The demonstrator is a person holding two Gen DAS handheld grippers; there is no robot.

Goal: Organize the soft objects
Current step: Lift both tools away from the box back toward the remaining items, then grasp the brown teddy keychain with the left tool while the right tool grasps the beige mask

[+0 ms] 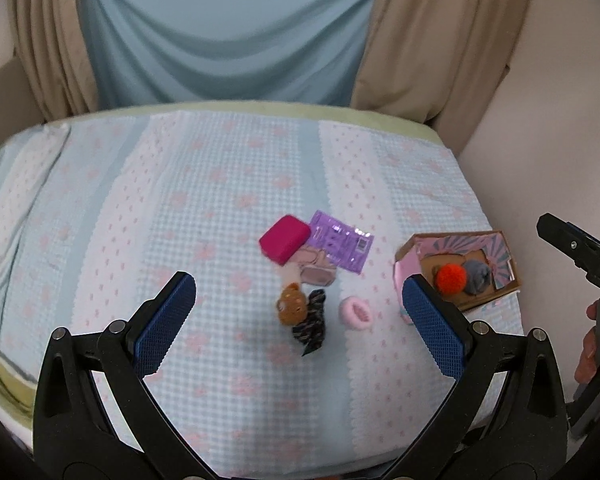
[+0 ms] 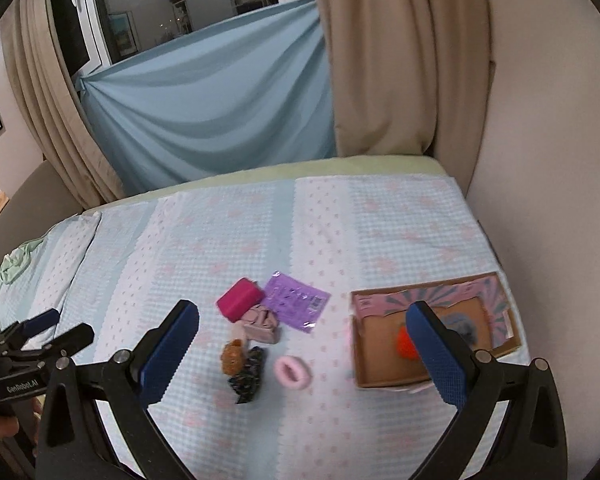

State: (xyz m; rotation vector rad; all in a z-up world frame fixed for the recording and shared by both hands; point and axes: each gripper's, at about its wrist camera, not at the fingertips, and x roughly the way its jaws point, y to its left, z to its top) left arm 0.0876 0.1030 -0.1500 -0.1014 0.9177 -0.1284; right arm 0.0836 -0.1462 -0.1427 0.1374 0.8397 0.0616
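Both grippers hang spread and empty over the bed (image 1: 220, 184).
Left gripper (image 1: 300, 308) wide apart; beneath it a magenta pouch (image 1: 284, 239), bear toy (image 1: 291, 304), dark scrunchie (image 1: 312, 320), pink scrunchie (image 1: 356, 309); right gripper (image 2: 302, 344) parted beside the box (image 2: 384, 372) holding an orange pompom (image 2: 404, 344).

My left claw (image 1: 298, 312) is matt black plastic with blue, grid-textured pads (image 1: 164, 320) and small metal pins. Under it, the bedspread (image 1: 180, 200) is puckered, waffle-like cloth. The purple packet (image 1: 342, 240) is glossy film — it catches light. The box (image 1: 460, 268) is plain brown cardboard with printed paper outside; the orange pompom (image 1: 451, 278) in it looks fuzzy — the pink scrunchie (image 1: 356, 310) plush.
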